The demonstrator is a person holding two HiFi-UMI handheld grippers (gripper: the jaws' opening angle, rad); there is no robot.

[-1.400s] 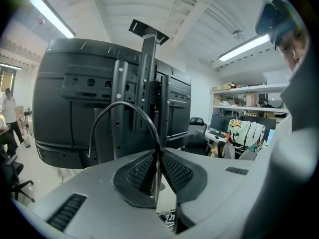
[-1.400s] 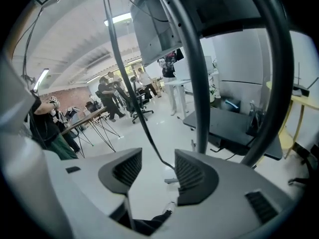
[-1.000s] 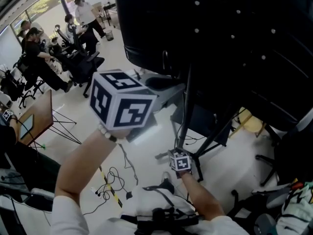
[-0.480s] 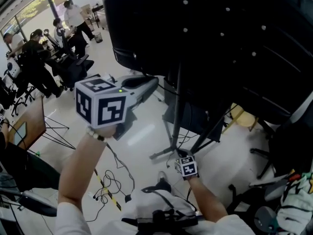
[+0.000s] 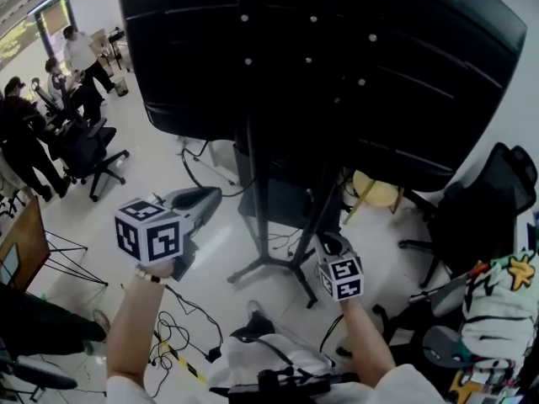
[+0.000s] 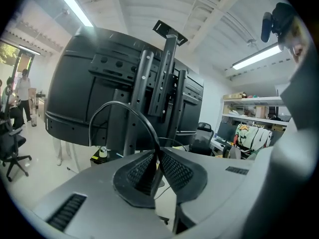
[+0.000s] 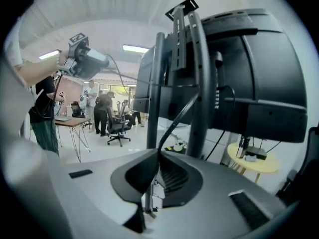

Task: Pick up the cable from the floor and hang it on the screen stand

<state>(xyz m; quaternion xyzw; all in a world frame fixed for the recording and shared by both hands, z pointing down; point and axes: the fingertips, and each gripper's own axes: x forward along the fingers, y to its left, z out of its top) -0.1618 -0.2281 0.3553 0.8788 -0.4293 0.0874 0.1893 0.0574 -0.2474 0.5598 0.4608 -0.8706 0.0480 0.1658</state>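
Observation:
A big black screen [image 5: 337, 74] stands on a black pole stand [image 5: 257, 200] with floor legs. My left gripper [image 5: 206, 199] is raised to the left of the stand, shut on a thin black cable [image 6: 114, 106] that arcs up from its jaws in front of the stand's uprights [image 6: 167, 73]. My right gripper [image 5: 328, 242] is lower, close to the stand's right leg. In the right gripper view its jaws [image 7: 157, 156] are shut on the black cable [image 7: 179, 116], which rises from them toward the stand poles [image 7: 199, 83]. The left gripper [image 7: 84, 59] shows high at that view's left.
A black office chair [image 5: 480, 200] and a yellow round stool [image 5: 375, 194] stand right of the stand. More cables [image 5: 181, 343] lie on the white floor by my feet. People [image 5: 25, 133], another chair [image 5: 88, 146] and a wooden desk [image 5: 17, 251] are at the far left.
My left gripper has come down and away from my head with the cable. My right gripper has moved right, up beside the stand's leg, and has shut on the cable.

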